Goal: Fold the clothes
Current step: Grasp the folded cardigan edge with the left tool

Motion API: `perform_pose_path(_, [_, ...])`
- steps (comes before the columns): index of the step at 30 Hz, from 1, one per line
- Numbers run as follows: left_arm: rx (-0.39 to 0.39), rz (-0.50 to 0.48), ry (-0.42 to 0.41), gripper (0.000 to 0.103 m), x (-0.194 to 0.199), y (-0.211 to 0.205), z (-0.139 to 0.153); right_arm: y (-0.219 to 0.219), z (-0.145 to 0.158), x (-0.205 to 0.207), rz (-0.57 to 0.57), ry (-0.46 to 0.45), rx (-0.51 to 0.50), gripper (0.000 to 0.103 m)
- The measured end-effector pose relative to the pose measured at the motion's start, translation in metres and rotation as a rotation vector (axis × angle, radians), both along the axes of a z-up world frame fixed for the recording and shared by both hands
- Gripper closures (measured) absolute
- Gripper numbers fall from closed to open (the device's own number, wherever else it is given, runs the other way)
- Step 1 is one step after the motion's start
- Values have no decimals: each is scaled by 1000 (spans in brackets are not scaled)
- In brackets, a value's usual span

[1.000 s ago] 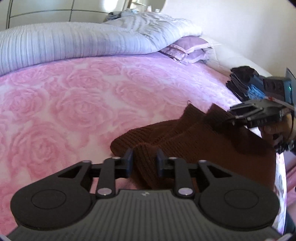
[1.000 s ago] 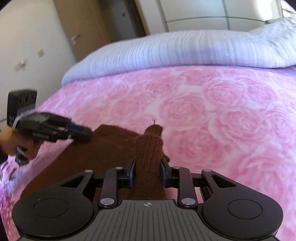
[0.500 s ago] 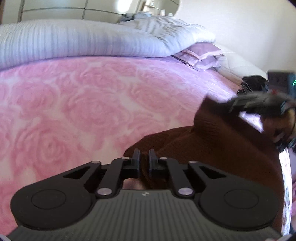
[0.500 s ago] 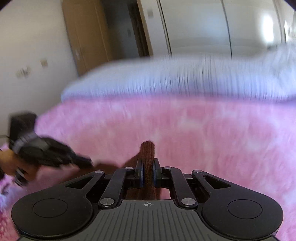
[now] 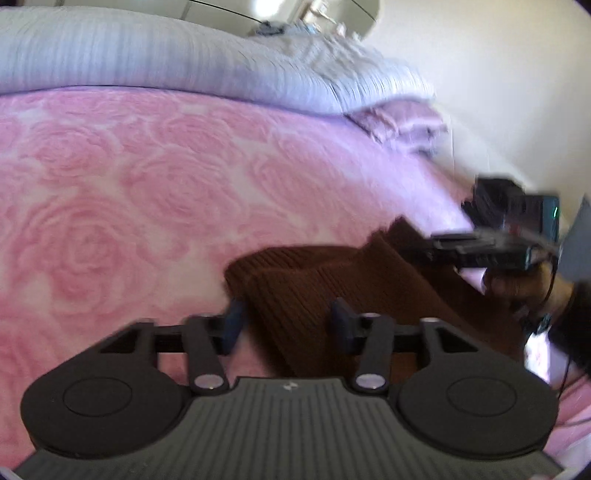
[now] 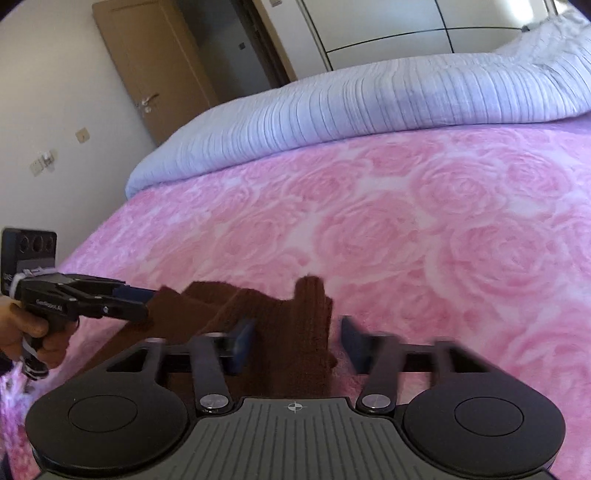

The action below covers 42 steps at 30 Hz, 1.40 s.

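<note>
A brown ribbed knit garment (image 5: 332, 280) lies bunched in folds on the pink rose bedspread (image 5: 129, 184). My left gripper (image 5: 287, 325) has its jaws opening, and a thick fold of the knit lies between them with neither pad pressing on it. In the right wrist view the garment (image 6: 221, 306) ends in a raised sleeve or cuff. That cuff stands between the opening jaws of my right gripper (image 6: 297, 343), with a gap on each side. Each gripper shows in the other's view: the right gripper (image 5: 424, 251) at the garment's far edge, the left gripper (image 6: 136, 299) at its left corner.
A grey-lilac ribbed duvet (image 6: 369, 103) is rolled along the back of the bed, with lilac pillows (image 5: 399, 118) at the right. A dark pile of clothes (image 5: 491, 192) sits at the bed's right edge. A wooden door (image 6: 155, 66) and white wardrobe (image 6: 406, 26) stand beyond.
Half a second ago both grippers were shut on the brown knit and held it up. Now both sets of jaws stand apart and the knit rests lower on the bedspread.
</note>
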<state>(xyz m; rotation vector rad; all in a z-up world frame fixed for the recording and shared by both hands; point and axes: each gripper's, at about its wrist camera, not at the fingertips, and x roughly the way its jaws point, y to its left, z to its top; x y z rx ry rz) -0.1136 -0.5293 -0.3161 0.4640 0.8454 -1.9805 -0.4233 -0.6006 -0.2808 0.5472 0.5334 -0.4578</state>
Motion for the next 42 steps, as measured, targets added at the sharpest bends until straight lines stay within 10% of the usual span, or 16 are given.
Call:
perform_pose_path(7, [-145, -32, -5, 91, -3, 5, 31, 28, 32, -21, -55, -29, -175, 94])
perform_pose_path(15, [-11, 82, -38, 85, 13, -42, -14, -6, -2, 2, -72, 96, -138, 94])
perform_pose_path(22, [-44, 85, -8, 75, 37, 15, 18, 21, 23, -29, -203, 216, -251, 63])
perform_pose_path(28, [-116, -161, 119, 36, 39, 100, 42, 97, 74, -58, -196, 168, -356, 61])
perform_pose_path(39, [-307, -677, -230, 35, -52, 122, 19, 156, 57, 0, 80, 123, -190, 58])
perform_pose_path(42, [-226, -685, -214, 43, -59, 109, 3, 143, 53, 17, 123, 110, -137, 58])
